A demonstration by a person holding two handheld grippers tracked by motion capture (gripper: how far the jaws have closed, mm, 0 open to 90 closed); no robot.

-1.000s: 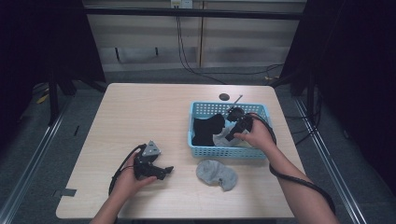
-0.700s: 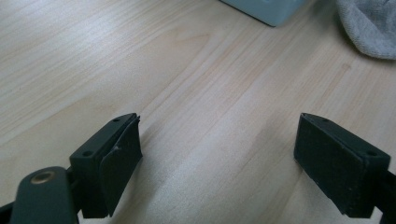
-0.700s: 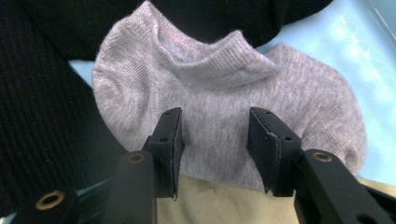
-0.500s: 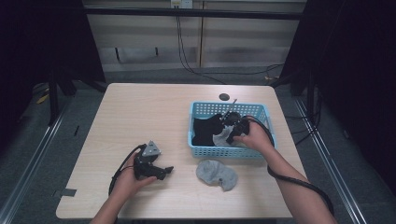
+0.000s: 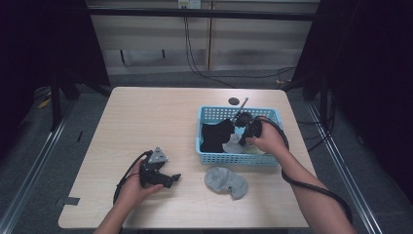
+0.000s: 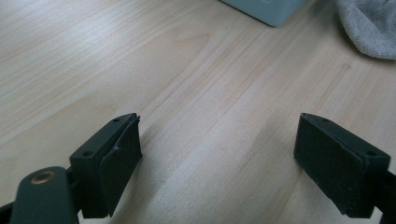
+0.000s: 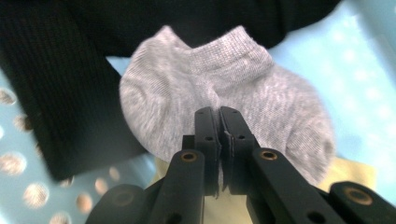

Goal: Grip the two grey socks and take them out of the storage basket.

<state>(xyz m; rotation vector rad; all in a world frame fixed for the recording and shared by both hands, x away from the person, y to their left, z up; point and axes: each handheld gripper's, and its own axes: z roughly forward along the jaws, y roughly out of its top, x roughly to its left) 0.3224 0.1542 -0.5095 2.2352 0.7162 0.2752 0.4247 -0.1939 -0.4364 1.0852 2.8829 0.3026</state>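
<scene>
- Grey knit ankle sock (image 7: 224,107), soft and rounded, lies in the light-blue perforated plastic basket (image 5: 238,158) on the right half of the pale wooden tabletop (image 5: 146,117); the right tool (image 7: 219,114) has just been closing and now pinches a fold of this sock between its two black jaws, which stand almost together.
- In the high view the right tool (image 5: 243,127) sits inside the basket under the person's right hand (image 5: 267,139), beside a black cloth (image 5: 214,136) that fills the basket's left part.
- The right gripper view adds what the high view hides: a pale yellow piece (image 7: 355,175) under the sock and the ribbed weave of the black cloth (image 7: 56,98) touching the sock's edge.
- The left tool (image 6: 217,158) is spread wide, its jaws well apart with bare tabletop between them, gripping nothing.
- In the high view the left tool (image 5: 168,179) rests low over the tabletop's near left part in the left hand (image 5: 134,187).
- A second grey sock (image 5: 225,181) lies crumpled on the tabletop just in front of the basket; the left gripper view catches its edge (image 6: 369,23) and a basket corner (image 6: 266,9).
</scene>
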